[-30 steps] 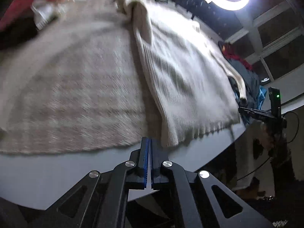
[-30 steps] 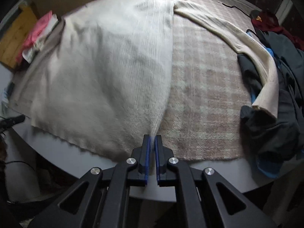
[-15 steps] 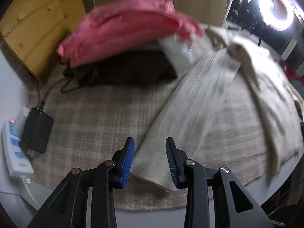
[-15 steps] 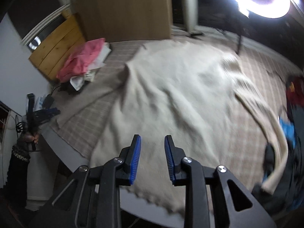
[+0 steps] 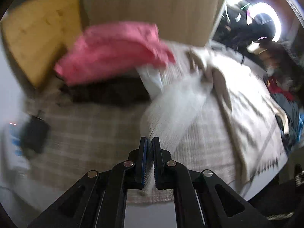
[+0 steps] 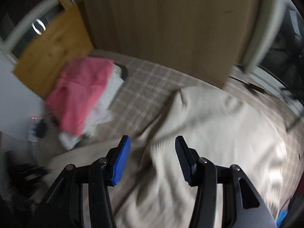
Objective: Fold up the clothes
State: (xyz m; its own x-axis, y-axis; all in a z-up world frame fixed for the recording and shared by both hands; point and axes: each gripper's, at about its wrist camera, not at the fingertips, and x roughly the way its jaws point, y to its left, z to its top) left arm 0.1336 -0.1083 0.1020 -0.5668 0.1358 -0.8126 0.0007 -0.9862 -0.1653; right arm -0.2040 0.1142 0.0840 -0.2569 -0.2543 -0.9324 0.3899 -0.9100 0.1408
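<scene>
A cream knit sweater (image 6: 209, 133) lies spread on the plaid cloth (image 6: 144, 83) that covers the table. In the left wrist view a pale ribbed part of the sweater (image 5: 176, 110) runs up from my left gripper (image 5: 149, 144), which is shut on its near edge, with fabric showing between the blue pads. My right gripper (image 6: 153, 150) is open wide just above the sweater's left part, holding nothing. Both views are blurred by motion.
A pile of pink clothes (image 5: 114, 51) on white and dark garments (image 5: 110, 93) sits at the back left, against wooden boards (image 6: 171, 24). A power strip and black adapter (image 5: 34, 133) lie at the left edge. Dark clothes (image 5: 286, 98) are heaped at the right. A ring light (image 5: 273, 20) glares behind.
My left gripper, open half a second ago, has shut on the sweater's edge. My right gripper has opened wider and swung toward the sweater's left side.
</scene>
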